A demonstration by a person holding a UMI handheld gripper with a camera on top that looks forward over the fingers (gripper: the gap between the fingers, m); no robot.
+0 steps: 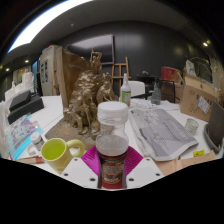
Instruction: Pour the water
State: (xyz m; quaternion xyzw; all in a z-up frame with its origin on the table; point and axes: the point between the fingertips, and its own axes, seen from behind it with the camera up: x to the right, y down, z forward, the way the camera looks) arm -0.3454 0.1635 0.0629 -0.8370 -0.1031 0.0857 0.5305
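A clear jar [112, 140] with a brown label and a pale lid sits between the two pink-padded fingers [92, 160] of my gripper [112, 168]. Both pads press against its sides, so the gripper is shut on it. The jar stands upright, lifted in front of the table. A yellow-green mug [54, 152] stands on the table just left of the fingers, with its handle toward the jar. I cannot tell whether there is water in the jar.
A golden-brown animal figure [88, 95] stands on the white table [150, 150] right behind the jar. Newspapers [160, 130] lie to the right, a small cup [191, 126] beyond them. Boxes and clutter line the left side; a wooden easel stands at the back.
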